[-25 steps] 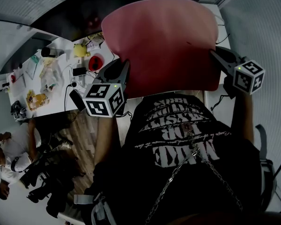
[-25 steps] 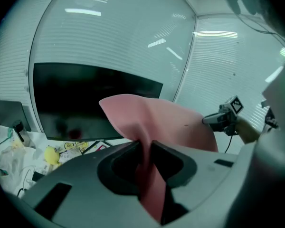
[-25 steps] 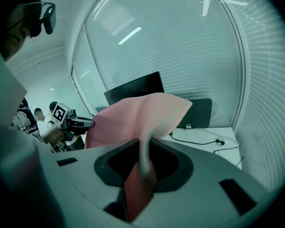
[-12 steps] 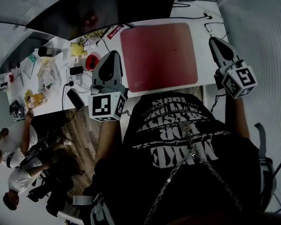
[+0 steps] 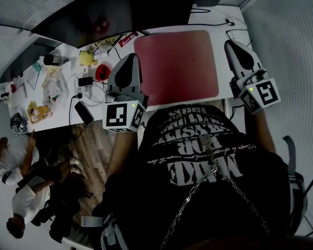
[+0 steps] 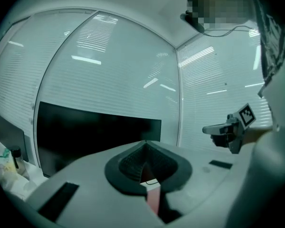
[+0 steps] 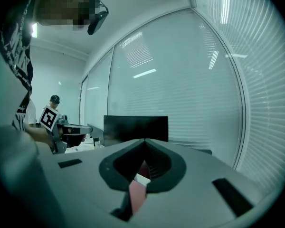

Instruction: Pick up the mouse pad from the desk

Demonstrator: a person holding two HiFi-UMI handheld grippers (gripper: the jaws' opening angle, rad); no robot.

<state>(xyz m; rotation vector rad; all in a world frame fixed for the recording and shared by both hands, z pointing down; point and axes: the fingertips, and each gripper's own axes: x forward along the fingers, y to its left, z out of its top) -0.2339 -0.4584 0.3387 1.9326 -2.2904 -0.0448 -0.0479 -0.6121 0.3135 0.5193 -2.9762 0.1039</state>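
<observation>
Two grippers, one mouse pad, one white desk (image 5: pixel 217 17).

Surface and room: the desk stands in a corner of glass walls with slatted blinds (image 5: pixel 292 35). A dark monitor (image 5: pixel 120 12) stands along its far edge. The left part of the desk is cluttered with cables, a yellow object (image 5: pixel 87 56) and a red round object (image 5: pixel 103 71). Wood floor (image 5: pixel 91 139) and seated people (image 5: pixel 15 160) lie beyond the desk's left end.

Mouse pad (image 5: pixel 176 69): red, rounded corners, nearly square, lying flat on the desk. Its slightly longer side runs across the desk, and its near edge is at the desk's front edge, against the person's torso.

Left gripper (image 5: pixel 130 57): just beside the pad's left edge and above it, jaws clenched together on nothing.

Right gripper (image 5: pixel 230 45): just off the pad's right edge. Its jaws have just been closing and now meet, empty.

Views: only the head view shows the whole pad. Each gripper view shows just a red sliver through the slot beneath its jaws. The left gripper view also shows the right gripper in profile, the right gripper view the left one, with a capped person (image 7: pixel 54 100) behind.
</observation>
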